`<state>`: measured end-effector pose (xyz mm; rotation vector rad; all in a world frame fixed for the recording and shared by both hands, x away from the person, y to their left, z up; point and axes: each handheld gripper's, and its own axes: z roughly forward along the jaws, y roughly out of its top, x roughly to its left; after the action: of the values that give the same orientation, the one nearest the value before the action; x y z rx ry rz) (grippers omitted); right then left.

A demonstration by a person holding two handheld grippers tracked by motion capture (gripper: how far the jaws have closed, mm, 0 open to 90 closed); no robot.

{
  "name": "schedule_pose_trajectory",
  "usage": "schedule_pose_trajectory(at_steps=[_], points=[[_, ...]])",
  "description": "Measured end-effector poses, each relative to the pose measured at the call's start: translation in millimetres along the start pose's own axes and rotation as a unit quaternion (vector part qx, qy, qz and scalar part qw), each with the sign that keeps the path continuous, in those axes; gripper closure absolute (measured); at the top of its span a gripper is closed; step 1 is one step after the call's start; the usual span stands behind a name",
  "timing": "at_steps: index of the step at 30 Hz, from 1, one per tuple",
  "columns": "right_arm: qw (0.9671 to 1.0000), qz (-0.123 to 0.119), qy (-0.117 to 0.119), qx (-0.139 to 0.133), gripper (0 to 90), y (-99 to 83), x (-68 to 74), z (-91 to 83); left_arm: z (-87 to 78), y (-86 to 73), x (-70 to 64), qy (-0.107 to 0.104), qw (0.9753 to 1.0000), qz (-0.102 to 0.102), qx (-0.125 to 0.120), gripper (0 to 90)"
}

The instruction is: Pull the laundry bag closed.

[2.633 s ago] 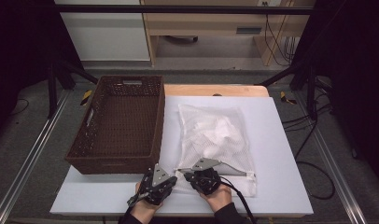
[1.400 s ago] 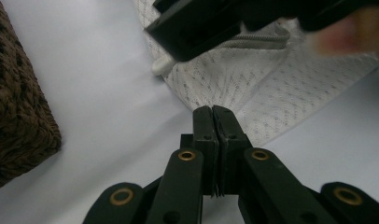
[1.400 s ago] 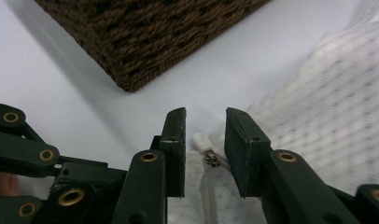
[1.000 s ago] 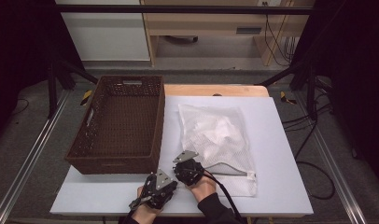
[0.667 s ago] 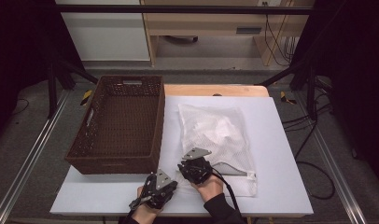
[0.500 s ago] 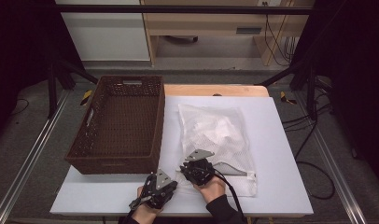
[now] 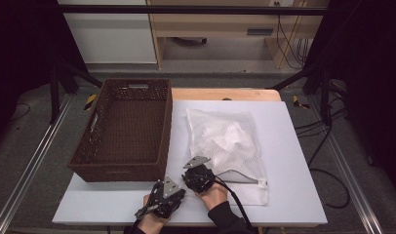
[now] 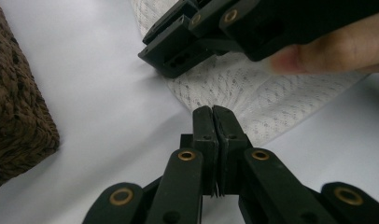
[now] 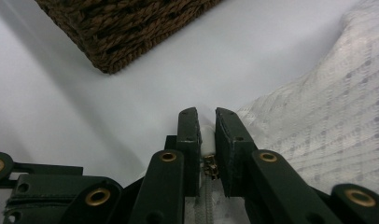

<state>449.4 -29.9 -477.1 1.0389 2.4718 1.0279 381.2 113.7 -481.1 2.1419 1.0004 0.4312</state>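
A white mesh bag with white cloth inside lies on the white table, right of a brown wicker basket. My right gripper sits at the bag's near left corner. In the right gripper view its jaws are shut on the bag's white zipper tab, with the brass slider just behind. My left gripper rests on the table just left of it. In the left gripper view its jaws are pressed together with nothing between them, just short of the mesh and the right gripper.
The basket is empty and its near corner lies close ahead of the right gripper, also at the left edge of the left gripper view. Bare table lies between basket and bag. Metal rails, cables and a wooden shelf surround the table.
My right gripper has moved left along the bag's near edge toward its left corner, then held there. The left gripper has stayed put.
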Motion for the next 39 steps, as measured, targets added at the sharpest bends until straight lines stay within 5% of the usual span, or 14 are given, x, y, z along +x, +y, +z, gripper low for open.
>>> schedule_pose_trajectory(at_steps=[9,17,27,34,39], points=[[0.9997,0.016,0.007,-0.016,88.3,-0.4,-10.1,-20.6,0.2,-0.2,-0.3,-0.007,1.0,-0.006,0.002,87.2],[0.9996,0.006,0.02,-0.022,77.2,-0.4,-1.9,-9.4,0.2,-0.1,-0.3,-0.008,0.9999,-0.006,0.002,87.1],[0.9999,-0.008,-0.003,0.009,80.7,3.4,3.4,1.6,0.1,0.3,0.4,0.002,1.0,0.002,0.001,87.1],[0.9998,0.015,0.001,-0.014,85.7,3.2,-5.6,-13.0,0.1,0.1,-0.1,-0.005,1.0,-0.003,0.001,87.1],[0.9999,0.009,0.001,-0.013,85.3,2.7,-4.1,-12.0,0.1,0.0,-0.1,-0.004,1.0,0.0,0.0,87.0]])
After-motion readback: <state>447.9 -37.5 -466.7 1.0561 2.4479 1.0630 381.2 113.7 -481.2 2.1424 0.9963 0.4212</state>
